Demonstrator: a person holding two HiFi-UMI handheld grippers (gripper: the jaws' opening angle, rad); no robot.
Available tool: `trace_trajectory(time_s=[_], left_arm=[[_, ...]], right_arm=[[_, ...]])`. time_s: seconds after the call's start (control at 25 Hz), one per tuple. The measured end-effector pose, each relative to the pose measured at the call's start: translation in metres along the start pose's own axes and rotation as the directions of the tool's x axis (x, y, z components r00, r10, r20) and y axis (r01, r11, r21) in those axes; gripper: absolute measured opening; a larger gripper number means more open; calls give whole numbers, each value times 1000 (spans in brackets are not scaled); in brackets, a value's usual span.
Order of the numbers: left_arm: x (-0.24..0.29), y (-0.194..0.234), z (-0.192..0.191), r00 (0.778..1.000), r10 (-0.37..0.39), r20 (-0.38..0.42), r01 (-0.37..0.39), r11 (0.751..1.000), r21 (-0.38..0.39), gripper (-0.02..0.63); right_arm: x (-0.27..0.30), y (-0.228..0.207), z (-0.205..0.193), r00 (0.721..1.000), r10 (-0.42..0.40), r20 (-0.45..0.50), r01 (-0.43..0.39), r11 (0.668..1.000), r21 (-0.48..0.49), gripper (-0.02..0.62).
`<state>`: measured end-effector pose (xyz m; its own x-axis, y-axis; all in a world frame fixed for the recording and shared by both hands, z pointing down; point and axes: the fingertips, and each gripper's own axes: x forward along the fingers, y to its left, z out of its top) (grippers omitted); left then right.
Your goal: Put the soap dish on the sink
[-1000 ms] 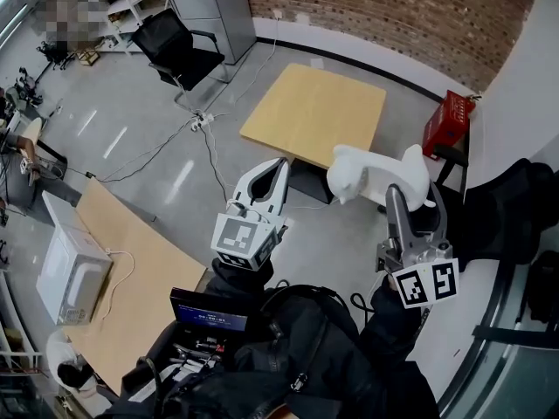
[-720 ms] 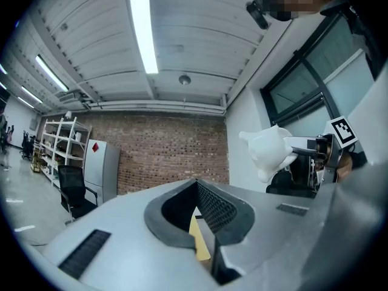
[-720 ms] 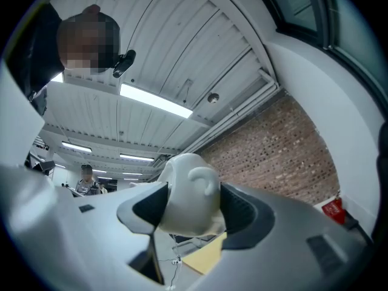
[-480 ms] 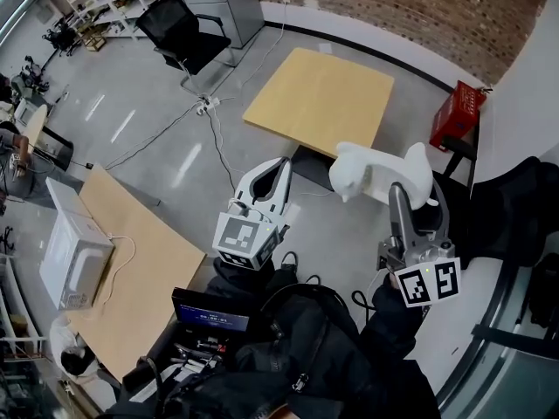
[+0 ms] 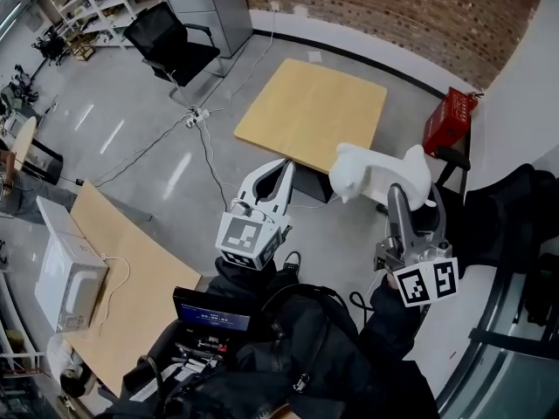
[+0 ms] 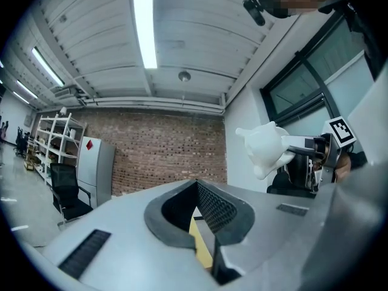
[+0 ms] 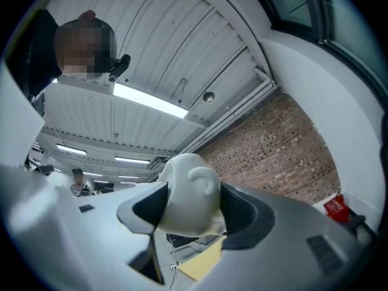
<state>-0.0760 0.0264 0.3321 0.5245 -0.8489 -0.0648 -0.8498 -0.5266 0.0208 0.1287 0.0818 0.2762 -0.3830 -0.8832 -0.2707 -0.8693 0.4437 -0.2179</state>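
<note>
a big grey floor [image 5: 131,138] fills most of the head view, with a brick wall [image 5: 393,7] along its far side. a square wooden table [image 5: 310,112] stands on the floor near the wall. a longer wooden table [image 5: 131,269] is at the lower left. a black chair [image 5: 170,46] stands well apart from both, near the top left. a white box [image 5: 65,278] that looks like a microwave sits on the long table. a small red crate [image 5: 445,120] is by the white wall on the right.

the person holds both grippers up in front, over the floor. the left gripper [image 5: 278,168] has its jaws close together with nothing between them. the right gripper [image 5: 412,201] has its jaws wide, pressed on both sides of the soap dish [image 5: 376,175]. the soap dish is white and shaped like a little animal. it is up in the air, sticking out past the jaws, near the edge of the square table.
</note>
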Motion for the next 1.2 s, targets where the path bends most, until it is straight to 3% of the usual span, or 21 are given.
trace_trajectory(time_s=[0.72, 1.2], left_arm=[[83, 89, -19, 998, -62, -20, 61, 997, -55, 2], [131, 90, -45, 991, -115, -75, 108, 991, -85, 2]], right_arm=[[108, -10, -36, 998, -48, -28, 47, 999, -27, 278], [127, -39, -53, 992, -100, -76, 98, 995, -19, 278]])
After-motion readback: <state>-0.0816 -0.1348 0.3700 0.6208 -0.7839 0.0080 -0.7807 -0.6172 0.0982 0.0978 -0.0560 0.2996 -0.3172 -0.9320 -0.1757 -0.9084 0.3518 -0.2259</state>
